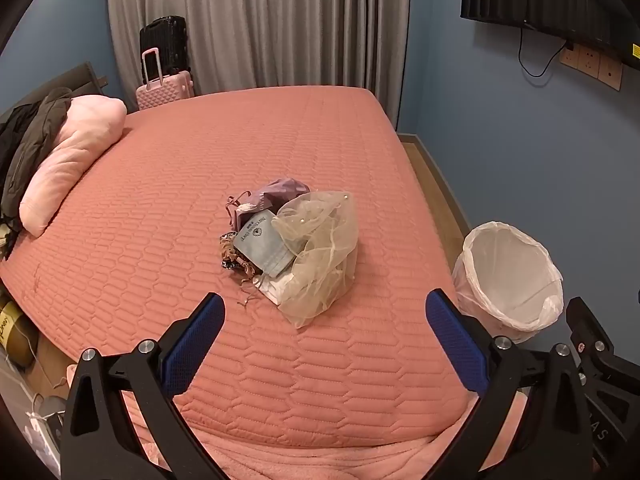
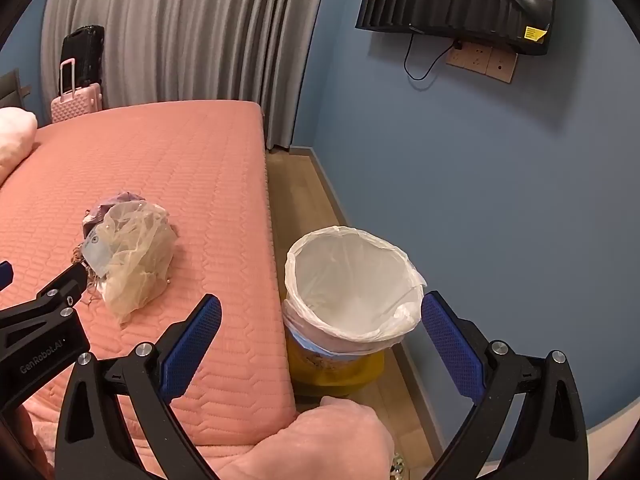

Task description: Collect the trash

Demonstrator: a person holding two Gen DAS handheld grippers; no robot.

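Observation:
A pile of trash (image 1: 292, 240) lies on the pink bed: a beige mesh bag (image 1: 320, 256), a grey-blue packet (image 1: 262, 246), a purple bag (image 1: 276, 194) and brown scraps. It also shows in the right wrist view (image 2: 128, 260). A bin with a white liner (image 1: 510, 276) stands on the floor beside the bed (image 2: 352, 288). My left gripper (image 1: 324, 312) is open and empty, just short of the pile. My right gripper (image 2: 320, 316) is open and empty, above the bed edge in front of the bin. The left gripper's fingers (image 2: 78, 274) reach the pile in the right wrist view.
The pink quilted bed (image 1: 240, 152) fills the left. A pink pillow (image 1: 76, 160) and dark jacket (image 1: 32, 140) lie at its head. Suitcases (image 1: 164, 76) stand by grey curtains. A wall TV (image 2: 460, 4) hangs over the narrow wood floor strip (image 2: 304, 196). A pink blanket (image 2: 320, 440) lies near.

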